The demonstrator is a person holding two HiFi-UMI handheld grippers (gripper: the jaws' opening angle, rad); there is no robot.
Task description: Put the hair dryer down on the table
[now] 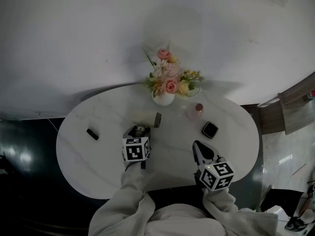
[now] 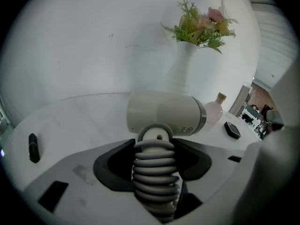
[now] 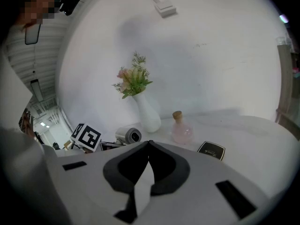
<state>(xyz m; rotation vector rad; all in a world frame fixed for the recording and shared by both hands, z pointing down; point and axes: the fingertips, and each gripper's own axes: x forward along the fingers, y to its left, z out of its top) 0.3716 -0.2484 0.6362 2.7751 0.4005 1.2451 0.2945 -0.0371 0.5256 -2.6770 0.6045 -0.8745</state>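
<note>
Left hand-held gripper [image 2: 156, 146] clamped on hair dryer [image 2: 164, 114] handle; right hand-held gripper [image 3: 149, 145] closed, empty. Lower until barrel lies flat mid-worktop [image 1: 98, 173], clear of far-edge vase [image 1: 163, 99], then release.

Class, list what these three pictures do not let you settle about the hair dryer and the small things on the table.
- Hair dryer touching the table or not: left gripper view, its own body hides its underside; head view, too small.
- Small black object: head view, too small to identify.
- Print on the black box: right gripper view, too small.
</note>
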